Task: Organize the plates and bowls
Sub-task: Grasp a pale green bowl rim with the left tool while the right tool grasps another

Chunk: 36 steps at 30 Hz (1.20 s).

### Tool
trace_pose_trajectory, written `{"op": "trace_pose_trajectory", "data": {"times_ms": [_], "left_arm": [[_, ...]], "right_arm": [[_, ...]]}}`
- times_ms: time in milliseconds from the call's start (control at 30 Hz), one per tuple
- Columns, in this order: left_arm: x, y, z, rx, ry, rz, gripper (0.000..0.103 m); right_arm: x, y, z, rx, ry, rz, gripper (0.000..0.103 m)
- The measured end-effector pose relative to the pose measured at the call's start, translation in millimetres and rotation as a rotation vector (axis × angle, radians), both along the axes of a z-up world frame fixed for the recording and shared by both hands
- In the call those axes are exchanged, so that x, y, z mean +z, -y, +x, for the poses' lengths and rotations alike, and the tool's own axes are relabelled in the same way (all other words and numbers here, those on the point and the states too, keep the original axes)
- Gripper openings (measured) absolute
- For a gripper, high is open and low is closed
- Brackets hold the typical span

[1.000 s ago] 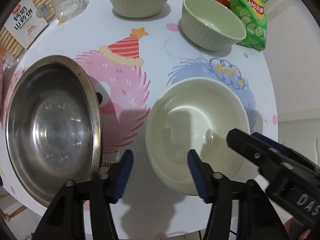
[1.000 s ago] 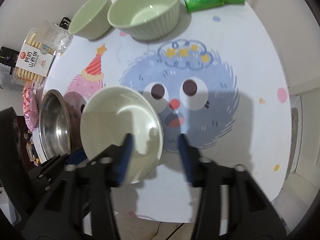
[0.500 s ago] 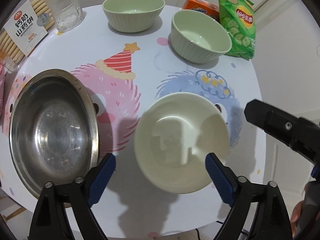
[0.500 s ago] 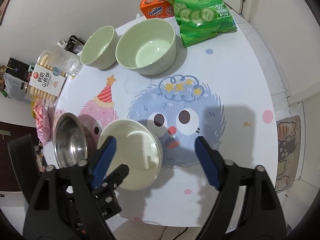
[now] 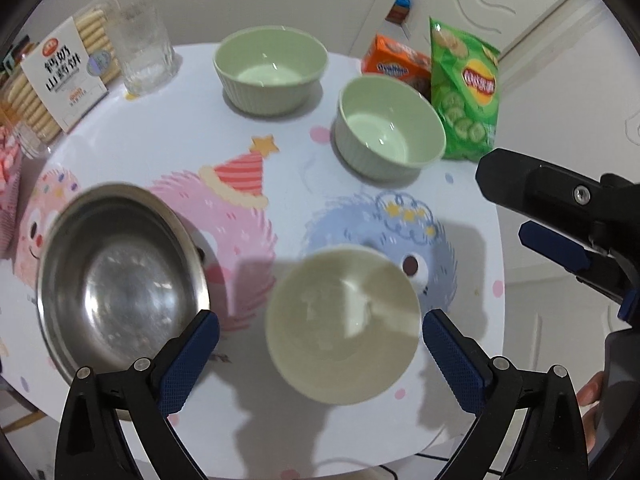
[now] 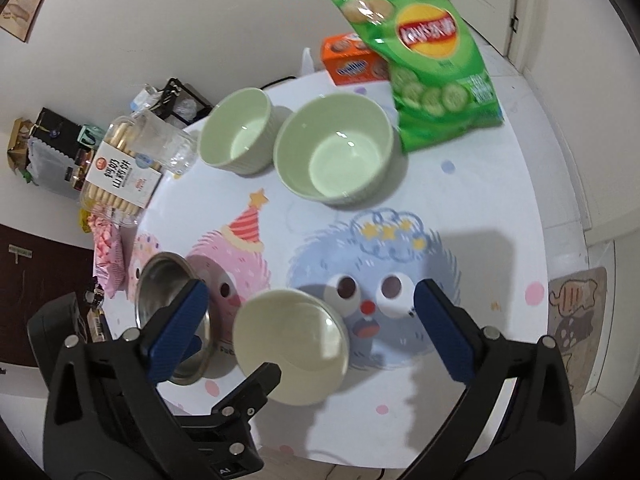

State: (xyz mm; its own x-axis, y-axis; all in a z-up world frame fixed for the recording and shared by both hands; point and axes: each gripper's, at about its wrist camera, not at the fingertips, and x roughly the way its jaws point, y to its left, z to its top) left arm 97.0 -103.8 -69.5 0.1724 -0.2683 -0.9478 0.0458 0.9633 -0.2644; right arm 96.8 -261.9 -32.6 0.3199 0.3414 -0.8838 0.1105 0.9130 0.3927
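cream bowl (image 5: 342, 326) sits upright on the table (image 5: 168, 136) near its front edge, on the blue fuzzy monster print, w/ nothing touching it. steel bowl (image 5: 116, 280) just left of it, apart, over the pink monster print. two green ribbed bowls at the back: one (image 5: 270, 68) back-centre, other (image 5: 388, 130) to its right, near the green chip bag (image 5: 466, 88) & orange box (image 5: 394, 66). clear glass (image 5: 142, 50) & biscuit pack (image 5: 60, 80) at back left.

left gripper (image 5: 320, 352) above the cream bowl, jaws just been opening, now spread wide, holding nothing; bowl shows between the blue pads but they're clear of it. right gripper (image 6: 308, 328) same: jaws just opened wide, empty, cream bowl (image 6: 290, 346) below & between the pads, not touched.
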Motion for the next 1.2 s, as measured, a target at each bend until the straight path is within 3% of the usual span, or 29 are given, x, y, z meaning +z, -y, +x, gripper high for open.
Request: {"op": "trace_pose_trajectory", "data": {"times_ms": [333, 600, 833, 1067, 1133, 1200], "left_arm": [[8.5, -35.9, 58.1, 0.047, 0.010, 0.012, 0.103], [-10.1, -68.0, 123.6, 0.123, -0.023, 0.006, 0.103], [-31.9, -76.3, 169.5, 0.143, -0.051, 0.034, 0.103], [-48.8, -74.3, 198.9, 0.170, -0.055, 0.056, 0.102], [-55.6, -72.2, 202.3, 0.161, -0.069, 0.061, 0.100], [-64.5, -70.3, 206.4, 0.161, -0.092, 0.055, 0.090]], "right_arm": [[12.6, -24.2, 54.0, 0.050, 0.010, -0.040, 0.102], [2.1, -47.7, 116.4, 0.105, -0.016, -0.091, 0.102], [-16.8, -61.2, 175.6, 0.171, -0.056, -0.099, 0.102], [-44.6, -72.4, 209.2, 0.205, -0.101, -0.094, 0.102], [-53.1, -76.0, 214.3, 0.219, -0.114, -0.108, 0.102], [-62.4, -79.2, 217.0, 0.237, -0.128, -0.127, 0.101]]}}
